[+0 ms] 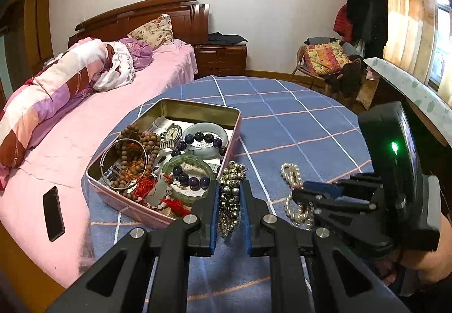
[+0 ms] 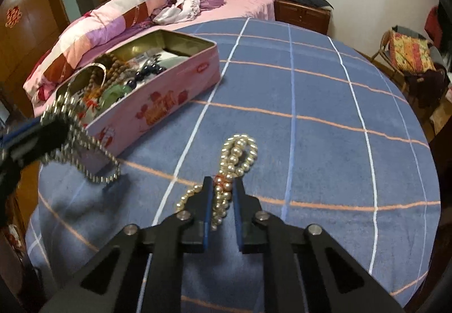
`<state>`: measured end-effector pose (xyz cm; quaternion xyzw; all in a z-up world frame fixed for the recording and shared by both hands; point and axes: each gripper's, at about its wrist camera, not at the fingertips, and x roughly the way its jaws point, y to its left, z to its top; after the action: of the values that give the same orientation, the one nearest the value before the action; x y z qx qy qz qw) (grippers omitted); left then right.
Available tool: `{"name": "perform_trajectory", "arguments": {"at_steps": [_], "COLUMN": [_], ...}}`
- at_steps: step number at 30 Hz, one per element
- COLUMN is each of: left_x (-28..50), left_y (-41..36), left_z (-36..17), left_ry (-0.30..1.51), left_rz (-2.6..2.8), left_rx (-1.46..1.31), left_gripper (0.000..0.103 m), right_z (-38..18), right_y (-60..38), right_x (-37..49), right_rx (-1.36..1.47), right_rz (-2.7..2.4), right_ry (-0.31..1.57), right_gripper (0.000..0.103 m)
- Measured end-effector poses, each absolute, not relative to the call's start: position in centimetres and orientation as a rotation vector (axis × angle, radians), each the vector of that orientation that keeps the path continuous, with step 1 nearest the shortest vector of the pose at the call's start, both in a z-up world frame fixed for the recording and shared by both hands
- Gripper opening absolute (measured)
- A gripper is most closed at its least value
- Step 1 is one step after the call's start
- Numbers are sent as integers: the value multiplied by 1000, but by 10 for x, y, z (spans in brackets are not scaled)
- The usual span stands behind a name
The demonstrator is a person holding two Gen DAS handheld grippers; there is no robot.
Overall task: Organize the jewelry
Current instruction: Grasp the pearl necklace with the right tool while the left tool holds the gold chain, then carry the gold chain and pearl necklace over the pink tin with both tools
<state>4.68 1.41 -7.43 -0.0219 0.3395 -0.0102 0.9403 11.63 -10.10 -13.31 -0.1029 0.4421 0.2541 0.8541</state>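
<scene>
Pearls (image 2: 226, 180), limp and slippery, sit pinched at their red-tied middle by right gripper (image 2: 223, 188); left gripper (image 1: 229, 194) clamps bell chain (image 1: 230, 200).

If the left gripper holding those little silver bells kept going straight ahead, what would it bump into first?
Probably the near wall of the open pink tin box just ahead of the left gripper; the silver bell bracelet would touch first, though depth is unclear.
</scene>
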Motion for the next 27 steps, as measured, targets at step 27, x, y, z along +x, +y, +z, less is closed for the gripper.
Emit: {"name": "perform_trajectory", "arguments": {"at_steps": [27], "left_x": [44], "left_y": [7], "left_z": [-75], "left_ry": [696], "left_rz": [-54], "left_rx": [-42], "left_gripper": [13], "right_z": [-133], "right_y": [-105], "right_x": [115], "right_rx": [-239], "right_rz": [535], "right_ry": [897], "right_gripper": [16]}}
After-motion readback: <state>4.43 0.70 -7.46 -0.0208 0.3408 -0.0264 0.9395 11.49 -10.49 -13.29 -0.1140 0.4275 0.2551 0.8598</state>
